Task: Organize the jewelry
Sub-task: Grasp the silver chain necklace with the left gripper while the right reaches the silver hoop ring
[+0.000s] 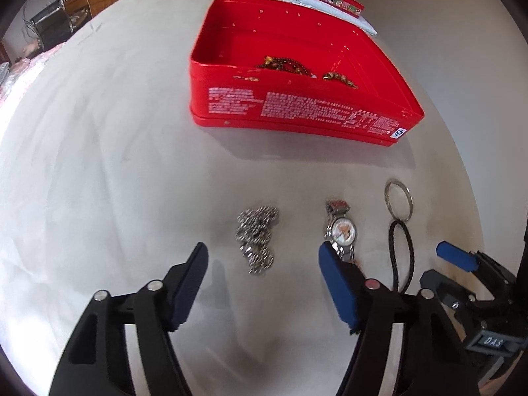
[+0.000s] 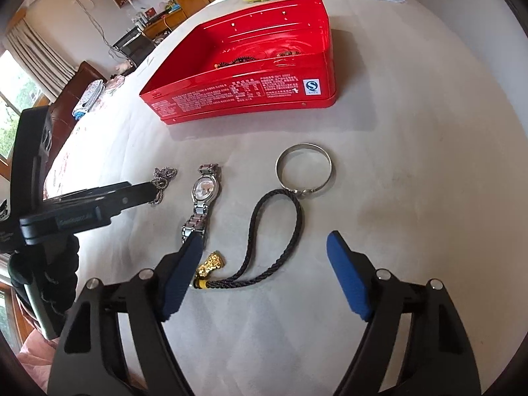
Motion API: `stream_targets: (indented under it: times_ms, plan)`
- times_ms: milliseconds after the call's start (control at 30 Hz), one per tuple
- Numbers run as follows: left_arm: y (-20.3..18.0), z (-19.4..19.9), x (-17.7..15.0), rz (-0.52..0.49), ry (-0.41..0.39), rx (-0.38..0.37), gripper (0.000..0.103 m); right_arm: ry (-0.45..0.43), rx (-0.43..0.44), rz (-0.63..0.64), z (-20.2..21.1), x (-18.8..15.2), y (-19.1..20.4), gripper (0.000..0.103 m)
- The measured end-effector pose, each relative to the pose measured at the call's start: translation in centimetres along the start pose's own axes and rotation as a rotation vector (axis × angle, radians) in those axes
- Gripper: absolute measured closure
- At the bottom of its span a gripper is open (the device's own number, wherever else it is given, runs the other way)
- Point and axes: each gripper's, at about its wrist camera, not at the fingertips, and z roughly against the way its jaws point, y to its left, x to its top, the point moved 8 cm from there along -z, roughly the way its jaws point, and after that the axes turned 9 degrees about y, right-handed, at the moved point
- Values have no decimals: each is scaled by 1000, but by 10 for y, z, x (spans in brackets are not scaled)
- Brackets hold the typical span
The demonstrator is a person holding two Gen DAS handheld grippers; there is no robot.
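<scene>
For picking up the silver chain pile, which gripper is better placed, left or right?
Left. The left gripper is open with the silver chain between its fingers; the right gripper sits over the black cord.

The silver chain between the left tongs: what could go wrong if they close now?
1. The silver chain lies in a loose heap on the cloth; the left tongs may catch only some loops, and the rest may dangle or slip.
2. The watch lies close to the tongs' right pad and could be nudged.
</scene>
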Motion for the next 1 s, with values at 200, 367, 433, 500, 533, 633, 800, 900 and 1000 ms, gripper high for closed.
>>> stream_targets:
  times_ms: [200,367,433,500,533,633,800,900,1000]
  plan:
    - [-4,-13,11,2,42,-28,48,2,5,-15,-2,3,-6,29]
    - [-7,-21,12,-21,57,-6,52,1,8,-19,-4,5,-11,29]
    - [-8,-23,12,-28,59,1,52,5,9,-23,-7,8,-13,29]
    - [-8,-24,11,-34,59,10,52,8,16,-31,-8,10,-17,33]
    - [-8,-23,10,-34,56,22,52,7,23,-38,-7,11,-19,34]
    - [-9,-22,8,-38,50,35,51,-4,15,-59,-3,17,-28,36]
    - [-12,-25,9,-53,50,33,51,5,34,-84,-2,26,-35,42]
    - [-7,-24,13,-44,38,41,64,5,37,-101,-2,34,-38,42]
    - [2,-20,12,-26,25,54,84,22,23,-103,-10,42,-36,42]
